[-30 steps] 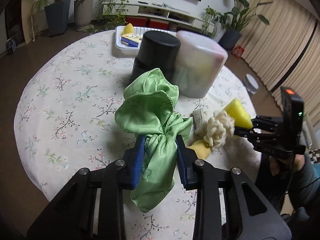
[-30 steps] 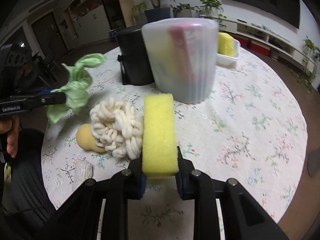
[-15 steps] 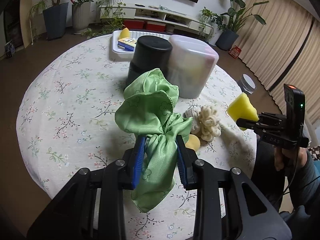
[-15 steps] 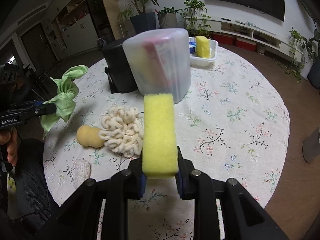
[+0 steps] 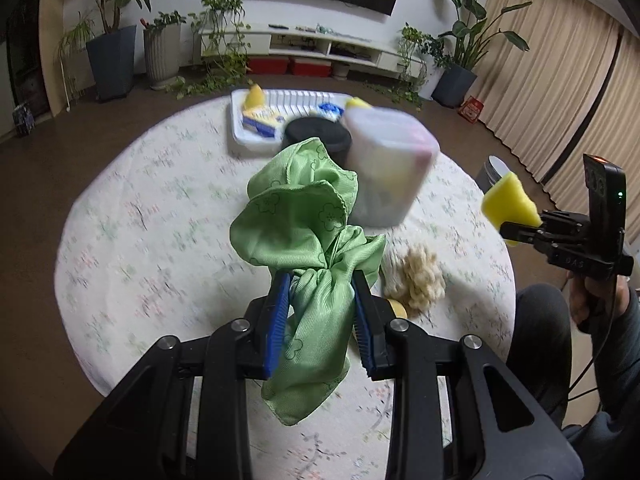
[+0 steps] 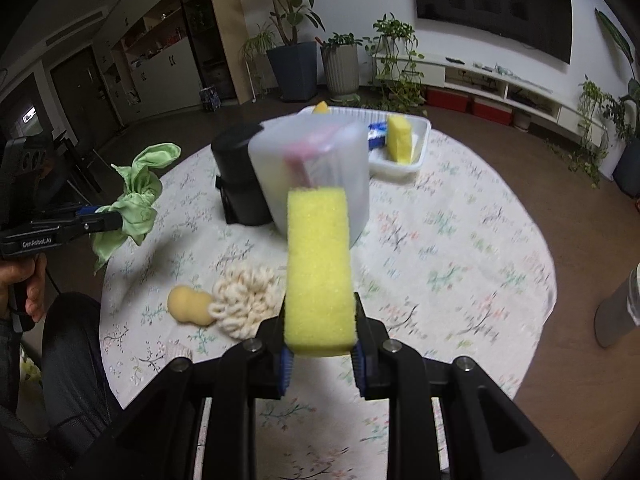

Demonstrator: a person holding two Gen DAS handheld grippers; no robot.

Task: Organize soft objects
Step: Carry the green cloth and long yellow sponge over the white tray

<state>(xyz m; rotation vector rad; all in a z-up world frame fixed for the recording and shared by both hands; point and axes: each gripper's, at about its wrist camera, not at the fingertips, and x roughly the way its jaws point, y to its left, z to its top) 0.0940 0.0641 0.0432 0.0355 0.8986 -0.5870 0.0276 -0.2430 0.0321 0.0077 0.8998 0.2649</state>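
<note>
Left tool [image 5: 322,312] clamped on green cloth [image 5: 304,240] (knotted, raised above the tabletop [image 5: 160,216]), right tool [image 6: 320,356] clamped on yellow sponge [image 6: 318,272], 2 translucent and black containers near the tabletop's far edge.

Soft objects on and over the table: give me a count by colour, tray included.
Yellow sponges: 2, held and in tray
Green cloth: 1
Cream yarn ball: 1
Tan peanut-shaped sponge: 1
Total: 5
</note>
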